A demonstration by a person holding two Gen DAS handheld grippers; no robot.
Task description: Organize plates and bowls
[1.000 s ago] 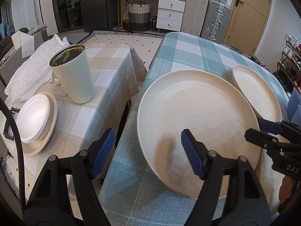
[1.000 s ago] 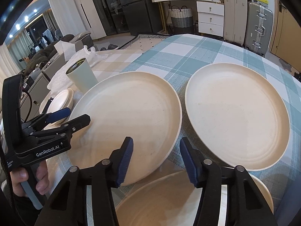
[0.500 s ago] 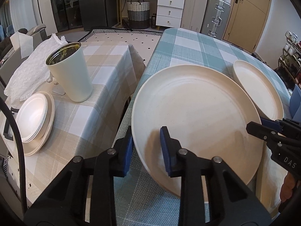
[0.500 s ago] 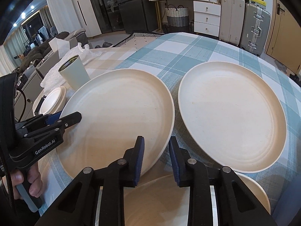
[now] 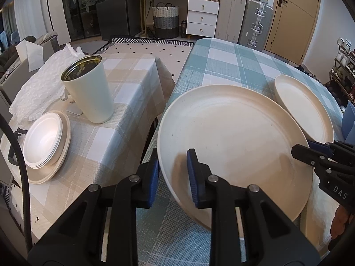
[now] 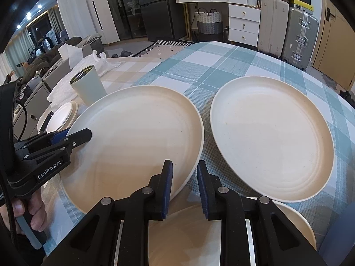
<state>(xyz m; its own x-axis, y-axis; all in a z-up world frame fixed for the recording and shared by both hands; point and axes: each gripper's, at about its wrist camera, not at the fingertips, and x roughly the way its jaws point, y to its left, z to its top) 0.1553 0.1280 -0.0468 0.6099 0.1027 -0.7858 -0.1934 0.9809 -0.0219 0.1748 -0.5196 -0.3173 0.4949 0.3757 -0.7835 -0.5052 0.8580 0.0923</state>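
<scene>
A large cream plate lies on the teal checked table. My left gripper is shut on its left rim, one pad under the edge and one on the inside. My right gripper is shut on the opposite rim of the same plate. Each gripper also shows in the other's view: the right gripper at the plate's far side, the left gripper held by a hand. A second cream plate lies just to the right. A third plate sits partly hidden under my right gripper.
On the beige checked table to the left stands a pale cup, beside a stack of white bowls on a plate and crumpled white plastic. A narrow gap separates the two tables. Drawers, suitcases and a basket stand far behind.
Both grippers have gone from open to shut, each closing on its own side of the large plate's rim. The hands have hardly moved.
</scene>
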